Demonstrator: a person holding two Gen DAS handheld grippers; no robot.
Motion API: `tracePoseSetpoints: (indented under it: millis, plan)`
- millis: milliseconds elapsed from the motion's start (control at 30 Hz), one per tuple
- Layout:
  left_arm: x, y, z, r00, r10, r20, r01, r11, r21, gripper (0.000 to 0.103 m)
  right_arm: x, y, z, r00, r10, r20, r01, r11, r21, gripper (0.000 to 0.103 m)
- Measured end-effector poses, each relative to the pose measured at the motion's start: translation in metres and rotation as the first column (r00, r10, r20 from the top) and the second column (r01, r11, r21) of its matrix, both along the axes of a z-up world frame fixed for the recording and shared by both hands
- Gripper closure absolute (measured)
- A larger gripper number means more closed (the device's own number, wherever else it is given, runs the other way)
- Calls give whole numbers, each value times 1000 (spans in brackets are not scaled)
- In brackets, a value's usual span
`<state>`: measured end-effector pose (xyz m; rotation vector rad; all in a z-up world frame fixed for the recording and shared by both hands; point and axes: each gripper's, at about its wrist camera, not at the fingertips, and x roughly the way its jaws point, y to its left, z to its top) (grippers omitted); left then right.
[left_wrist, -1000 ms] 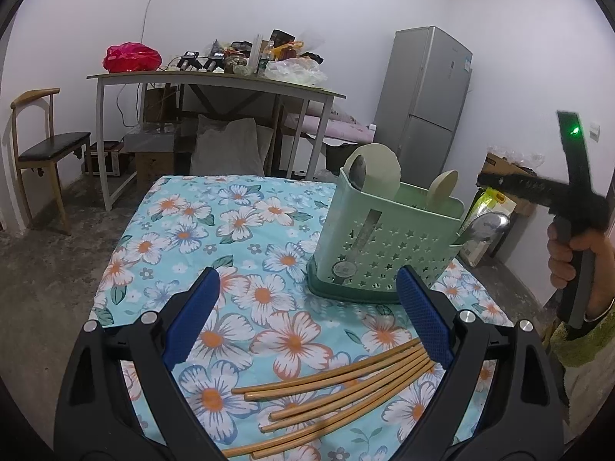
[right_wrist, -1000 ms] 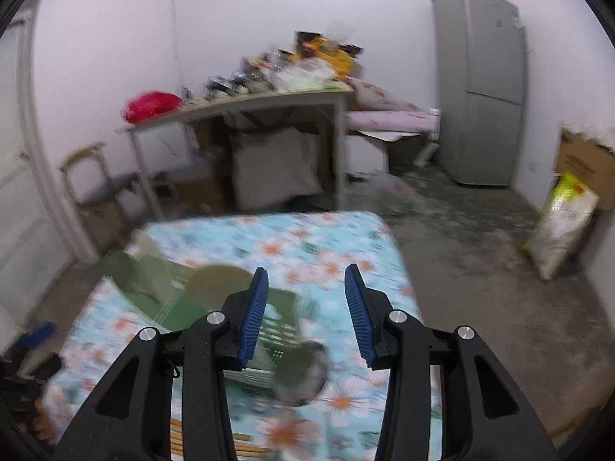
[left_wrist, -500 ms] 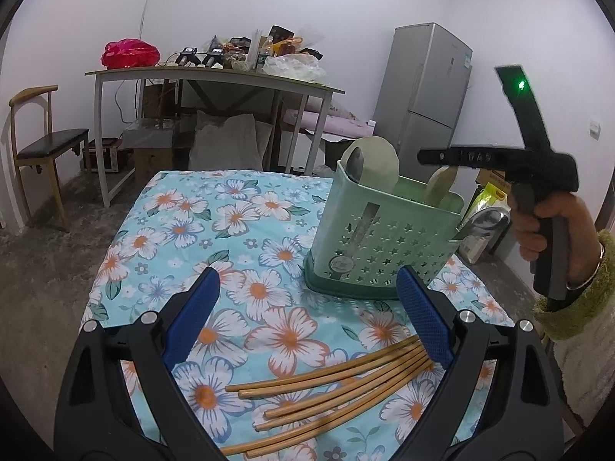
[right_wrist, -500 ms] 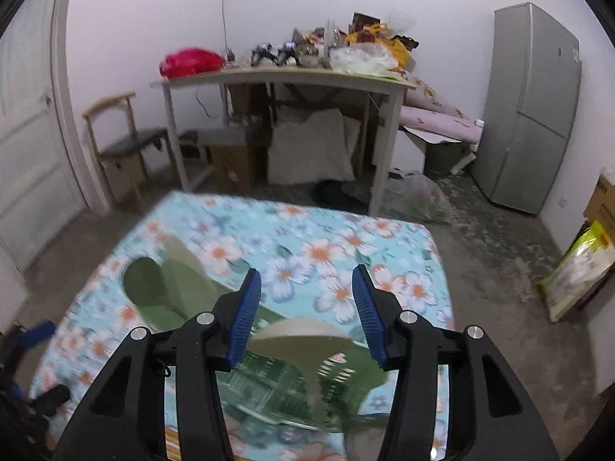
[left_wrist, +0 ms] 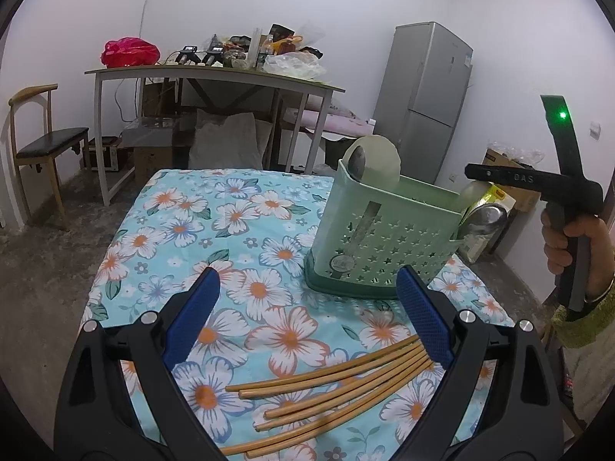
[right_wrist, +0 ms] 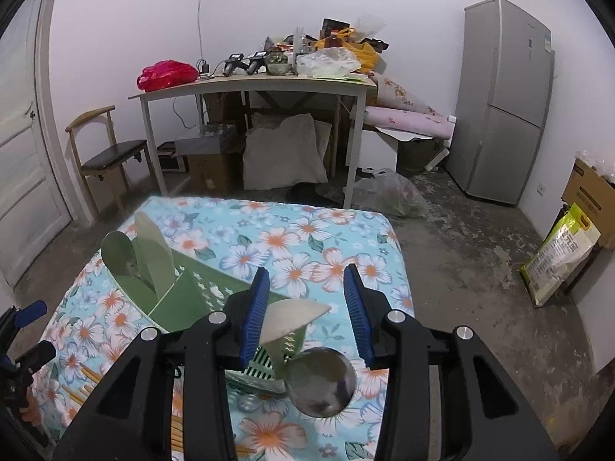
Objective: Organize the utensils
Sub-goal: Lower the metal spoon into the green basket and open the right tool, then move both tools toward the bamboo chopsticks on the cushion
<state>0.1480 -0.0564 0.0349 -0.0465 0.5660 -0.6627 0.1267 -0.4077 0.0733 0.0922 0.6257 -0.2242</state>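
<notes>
**Right claw back off the caddy, chopsticks not sorted yet**

Compared with half a second ago, the right claw has swung back out to the side and dropped lower, so it's no longer up over the caddy's far rim.

Left wrist view: the left claw (left_wrist: 307,315) is spread wide with nothing in it, hovering over the floral table (left_wrist: 215,230). The bamboo chopsticks (left_wrist: 330,395) lie fanned out on the cloth at about 6 o'clock, their far ends running under the right-hand finger. The green caddy (left_wrist: 384,246) stands upright at 1 o'clock, with spoons poking out of its compartments. The right hand (left_wrist: 569,246) grips its handle over at 3 o'clock.

Right wrist view: the right claw (right_wrist: 309,313) is released and holding nothing, looking down on the caddy (right_wrist: 177,299) at 9 o'clock. A metal spoon (right_wrist: 321,382) sticks out at 6 o'clock. A few chopsticks (right_wrist: 86,382) peek in at 8 o'clock.
</notes>
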Motion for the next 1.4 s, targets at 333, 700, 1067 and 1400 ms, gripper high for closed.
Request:
tracePoseSetpoints:
  millis: [333,700,1067,1400]
  plan:
    - [0,1,0,1000,3,0,-3,1000,2,14,-16,0,3,999,22,32,-23,999,33,64]
    - [-2,4,4,1000,9,7,-9,1000,-7,14,-74,-8,28,974,28,225,-60,989,138,63]
    - [-31,21,-2,999,-11,-48,11,1000,0,14,-129,36,-48,993,115,20,-117,964,238,32]
    - [-79,13,-68,971,-44,-237,95,973,210,14,-131,105,-151,944,69,-323,9,973,231,23]
